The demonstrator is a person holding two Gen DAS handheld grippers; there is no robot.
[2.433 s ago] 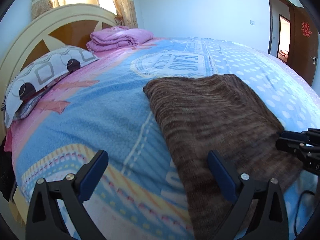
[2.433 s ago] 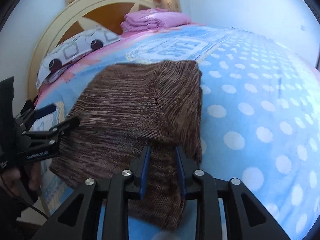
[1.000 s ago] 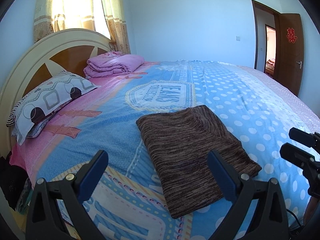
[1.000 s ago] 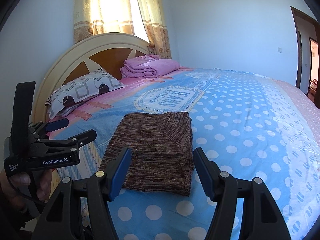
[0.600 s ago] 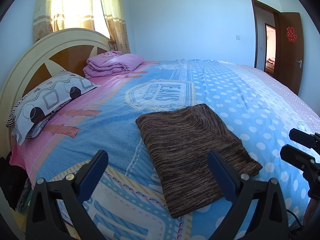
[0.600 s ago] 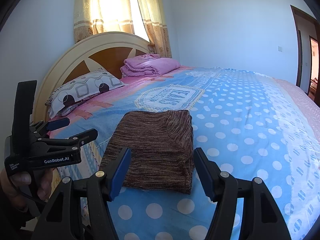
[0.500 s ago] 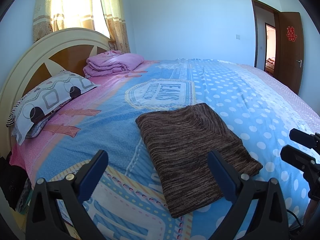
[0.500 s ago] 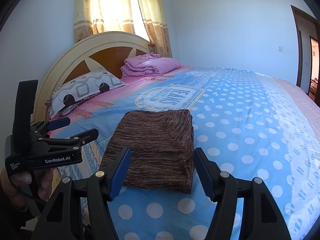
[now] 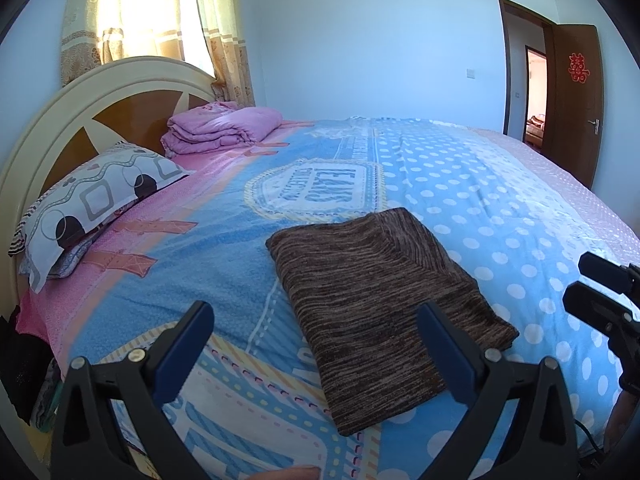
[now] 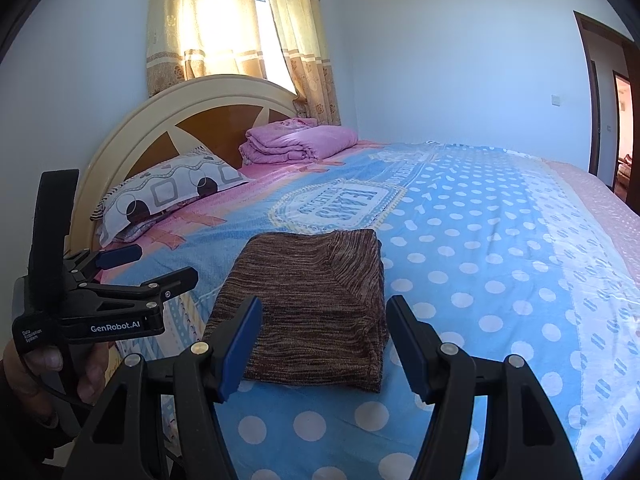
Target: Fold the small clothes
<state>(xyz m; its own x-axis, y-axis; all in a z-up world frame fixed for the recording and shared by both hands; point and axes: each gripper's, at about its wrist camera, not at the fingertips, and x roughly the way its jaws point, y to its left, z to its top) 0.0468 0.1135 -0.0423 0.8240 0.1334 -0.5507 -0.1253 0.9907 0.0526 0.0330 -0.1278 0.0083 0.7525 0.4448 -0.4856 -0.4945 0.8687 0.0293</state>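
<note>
A wide bed [image 9: 460, 184] with a blue polka-dot and pink cover fills both views. Its cream and brown headboard [image 10: 192, 120] rises at ten o'clock, with a patterned pillow [image 9: 92, 204] and a folded pink quilt [image 10: 300, 140] against it. The brown knit garment [image 9: 380, 288] lies folded flat on the cover near the bed's near edge, at about six o'clock. The left gripper [image 9: 316, 344] and the right gripper [image 10: 324, 344] both hover near it, jaws spread wide and holding nothing.
</note>
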